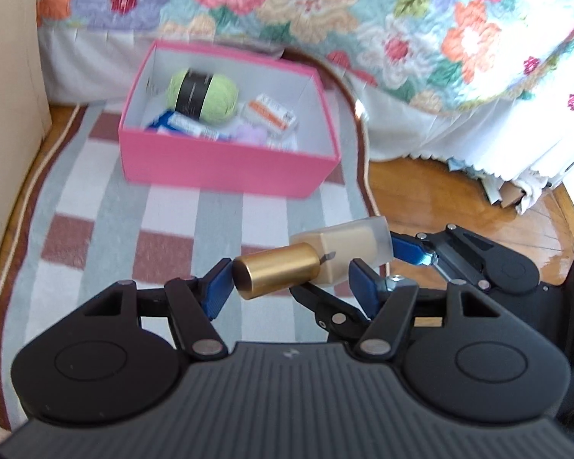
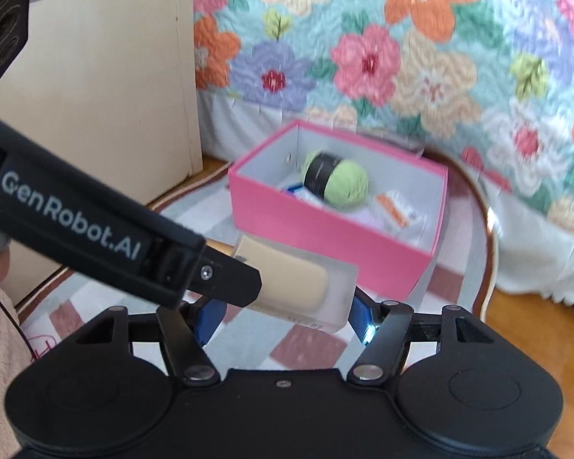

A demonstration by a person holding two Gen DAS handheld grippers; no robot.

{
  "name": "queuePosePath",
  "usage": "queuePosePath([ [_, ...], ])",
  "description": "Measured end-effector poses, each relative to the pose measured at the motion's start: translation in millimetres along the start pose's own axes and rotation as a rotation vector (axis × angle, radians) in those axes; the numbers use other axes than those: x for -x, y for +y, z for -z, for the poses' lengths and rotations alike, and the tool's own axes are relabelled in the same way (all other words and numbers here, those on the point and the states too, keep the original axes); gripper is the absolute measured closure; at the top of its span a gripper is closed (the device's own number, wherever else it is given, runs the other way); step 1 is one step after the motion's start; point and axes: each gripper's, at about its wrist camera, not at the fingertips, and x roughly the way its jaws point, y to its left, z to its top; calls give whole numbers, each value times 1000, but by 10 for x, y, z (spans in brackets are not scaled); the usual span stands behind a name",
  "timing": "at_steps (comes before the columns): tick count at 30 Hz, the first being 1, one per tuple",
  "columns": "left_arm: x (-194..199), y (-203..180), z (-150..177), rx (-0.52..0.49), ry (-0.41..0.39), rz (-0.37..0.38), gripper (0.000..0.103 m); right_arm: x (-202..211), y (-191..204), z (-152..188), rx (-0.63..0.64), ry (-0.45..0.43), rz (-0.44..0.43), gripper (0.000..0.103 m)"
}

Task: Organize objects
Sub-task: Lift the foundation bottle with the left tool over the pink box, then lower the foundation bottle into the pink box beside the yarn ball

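A foundation bottle [image 1: 348, 246] with a gold cap [image 1: 277, 271] lies sideways in the air between both grippers. My left gripper [image 1: 291, 283] has its blue pads [image 1: 216, 287] at the two ends of the gold cap. In the left wrist view my right gripper [image 1: 379, 264] is shut on the frosted bottle body. In the right wrist view the bottle [image 2: 306, 287] sits between my right gripper's [image 2: 287, 315] pads, with the left gripper's finger across it. A pink box [image 1: 225, 164] holds green yarn [image 1: 201, 93] and small packets.
The pink box [image 2: 325, 225] stands on a checked rug [image 1: 95, 222] on a wooden floor [image 1: 459, 199]. A bed with a floral quilt [image 1: 325, 11] is behind it. A cream cabinet [image 2: 95, 95] stands at the left.
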Motion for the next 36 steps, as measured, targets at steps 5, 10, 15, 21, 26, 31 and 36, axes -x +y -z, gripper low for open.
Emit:
queuePosePath([
  [5, 134, -64, -172, -10, -46, 11, 38, 108, -35, -213, 42, -42, 26, 32],
  [10, 167, -18, -379, 13, -111, 40, 39, 92, -59, -376, 95, -123, 72, 32],
  [15, 178, 55, -650, 13, -164, 32, 40, -34, -112, -605, 131, -196, 102, 32],
  [21, -1, 218, -1126, 26, -172, -8, 39, -387, -243, -980, 136, -217, 77, 32],
  [26, -468, 510, -1534, 70, -107, -26, 38, -932, -441, -1219, 92, -162, 43, 32],
  [31, -1047, 819, -1705, 133, -56, -53, 37, -1550, -619, -1319, 1, -38, 0, 32],
  [36, -1579, 1067, -1810, 194, 9, -79, 38, -2129, -806, -1315, -88, 96, -43, 32],
])
